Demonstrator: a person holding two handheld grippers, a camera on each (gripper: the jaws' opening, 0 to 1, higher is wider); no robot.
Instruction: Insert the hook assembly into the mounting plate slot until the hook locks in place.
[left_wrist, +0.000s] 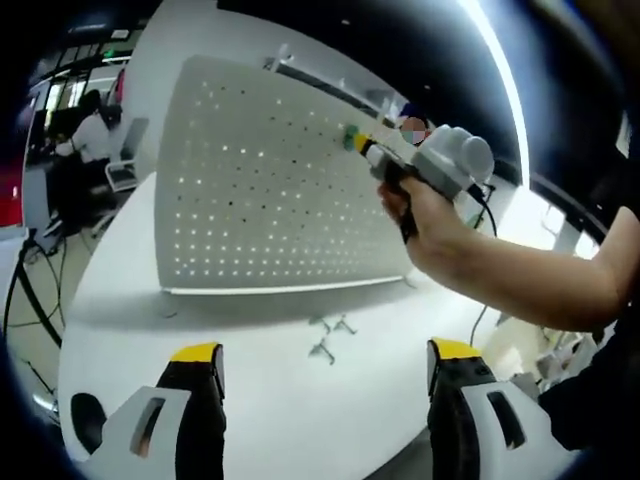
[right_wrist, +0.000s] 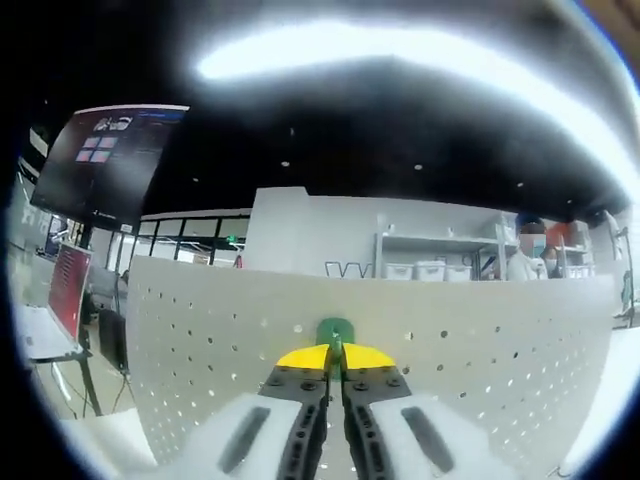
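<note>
Left gripper (left_wrist: 325, 360) jaws stand wide apart over the white table (left_wrist: 270, 420), where three small hooks (left_wrist: 328, 335) lie. Right gripper (right_wrist: 335, 357) jaws pinch one green hook piece (right_wrist: 335, 331) against the single upright pegboard (right_wrist: 200, 340)

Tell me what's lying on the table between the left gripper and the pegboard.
In the left gripper view, a few small metal hooks lie on the white table between the left gripper and the upright pegboard.

Left view back from the pegboard (left_wrist: 270, 180); right view close against it.
</note>
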